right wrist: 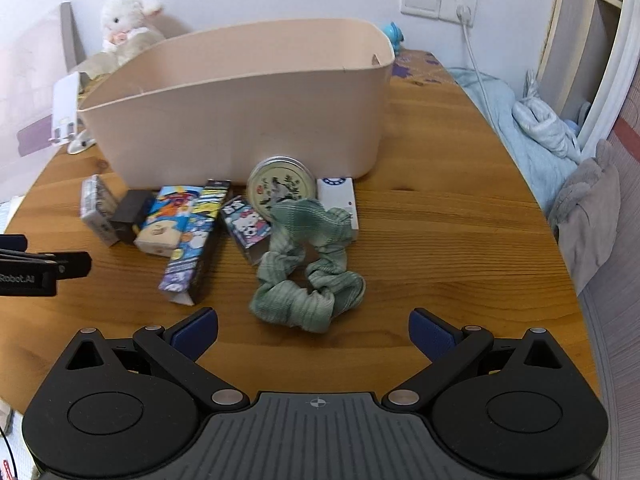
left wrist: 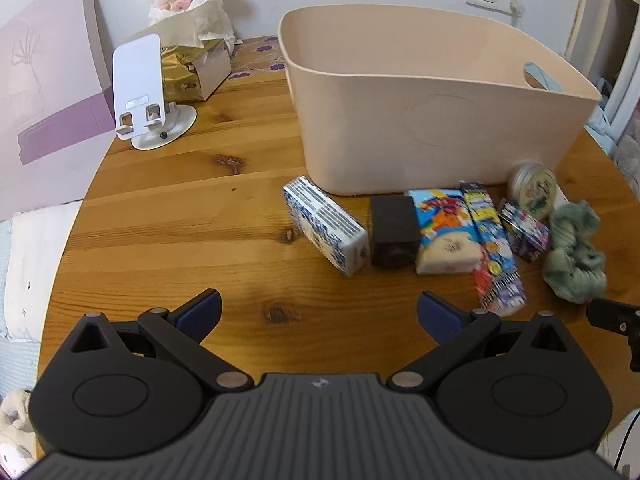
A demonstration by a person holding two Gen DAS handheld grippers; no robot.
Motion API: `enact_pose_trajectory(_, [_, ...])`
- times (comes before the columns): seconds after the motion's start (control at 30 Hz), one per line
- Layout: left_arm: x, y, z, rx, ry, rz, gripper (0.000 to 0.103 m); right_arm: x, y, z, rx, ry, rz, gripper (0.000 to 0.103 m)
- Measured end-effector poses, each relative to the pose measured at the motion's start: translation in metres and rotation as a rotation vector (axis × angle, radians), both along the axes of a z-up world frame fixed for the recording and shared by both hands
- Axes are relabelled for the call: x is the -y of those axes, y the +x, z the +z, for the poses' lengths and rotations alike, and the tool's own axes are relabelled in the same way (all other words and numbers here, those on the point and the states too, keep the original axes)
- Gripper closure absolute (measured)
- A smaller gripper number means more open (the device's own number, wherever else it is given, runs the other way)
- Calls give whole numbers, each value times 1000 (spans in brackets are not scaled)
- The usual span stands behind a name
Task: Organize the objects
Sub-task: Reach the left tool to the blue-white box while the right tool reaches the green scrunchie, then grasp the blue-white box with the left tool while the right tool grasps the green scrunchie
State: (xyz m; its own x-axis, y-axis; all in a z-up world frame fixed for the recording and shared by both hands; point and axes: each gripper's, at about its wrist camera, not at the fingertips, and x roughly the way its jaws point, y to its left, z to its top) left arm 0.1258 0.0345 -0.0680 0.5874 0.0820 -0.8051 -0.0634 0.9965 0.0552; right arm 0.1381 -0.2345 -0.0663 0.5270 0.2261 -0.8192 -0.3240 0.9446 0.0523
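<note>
A row of small boxes (right wrist: 188, 236), a round tin (right wrist: 280, 190) and a green scrunchie (right wrist: 308, 264) lies on the wooden worktop (right wrist: 440, 240), just before the beige tub (right wrist: 240, 120). Both left tongs (left wrist: 318, 314) and right tongs (right wrist: 314, 330) gape wide, holding nothing.

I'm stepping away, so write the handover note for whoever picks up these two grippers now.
Left claw: open, holding nothing, above bare table.
Right claw: open, holding nothing, just short of the green scrunchie.
Things: small boxes, round tin, white box and scrunchie all lie on the table in front of the beige bin.
Done: nothing seen moved; bin's inside is hidden.
Left: everything.
</note>
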Motion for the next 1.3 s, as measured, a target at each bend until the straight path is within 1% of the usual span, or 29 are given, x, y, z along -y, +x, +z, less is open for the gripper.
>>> enact_pose_trajectory(0.1, [-7, 10, -1, 12, -18, 21, 0, -4, 10, -6, -8, 4, -7, 0])
enact_pose_trajectory(0.27, [-15, 27, -1, 47, 2, 59, 0, -11, 26, -15, -13, 6, -19, 0])
enact_pose_trajectory(0.37, [-21, 37, -3, 62, -8, 85, 0, -16, 33, -19, -11, 1, -19, 0])
enact_pose_trajectory(0.57, [-29, 52, -13, 40, -24, 113, 0, -23, 43, -31, -33, -9, -23, 0])
enact_pose_trajectory(0.63, [-33, 57, -20, 21, -30, 122, 0, -25, 44, -34, -32, -12, -24, 2])
enact_pose_trajectory(0.67, [-34, 59, -24, 9, -40, 124, 7, -26, 44, -34, -24, -18, -25, 3])
enact_pose_trajectory(0.7, [-36, 61, -26, 0, -52, 124, 12, -27, 45, -34, -14, -28, -25, 6])
enact_pose_trajectory(0.73, [-37, 63, -30, -16, -66, 124, 20, -29, 45, -34, -6, -36, -24, 8])
enact_pose_trajectory(0.77, [-36, 63, -31, -4, -55, 126, 24, -29, 45, -34, 5, -42, -23, 14])
enact_pose_trajectory(0.8, [-34, 63, -32, 10, -39, 124, 25, -29, 47, -34, 17, -46, -21, 20])
enact_pose_trajectory(0.83, [-34, 62, -32, 22, -41, 117, 29, -30, 46, -33, 25, -44, -17, 25])
enact_pose_trajectory(0.87, [-33, 62, -31, 29, -40, 117, 36, -31, 46, -32, 32, -34, -14, 36])
enact_pose_trajectory(0.9, [-32, 61, -30, 38, -40, 115, 39, -31, 46, -32, 40, -32, -14, 45])
enact_pose_trajectory(0.93, [-32, 60, -30, 44, -40, 114, 47, -31, 45, -32, 45, -32, -14, 49])
enact_pose_trajectory(0.97, [-32, 60, -29, 46, -43, 109, 52, -30, 45, -31, 48, -29, -15, 55])
enact_pose_trajectory(1.0, [-31, 59, -28, 45, -44, 106, 53, -30, 46, -31, 51, -24, -19, 63])
enact_pose_trajectory(1.1, [-31, 55, -27, 40, -47, 100, 55, -26, 46, -32, 50, -5, -26, 73])
enact_pose_trajectory(1.2, [-33, 49, -25, 34, -55, 94, 55, -22, 43, -31, 57, 6, -34, 79])
enact_pose_trajectory(1.23, [-33, 46, -23, 34, -60, 92, 55, -20, 44, -29, 63, 10, -39, 80])
enact_pose_trajectory(1.3, [-34, 40, -18, 43, -64, 88, 55, -19, 31, -22, 82, 18, -45, 80])
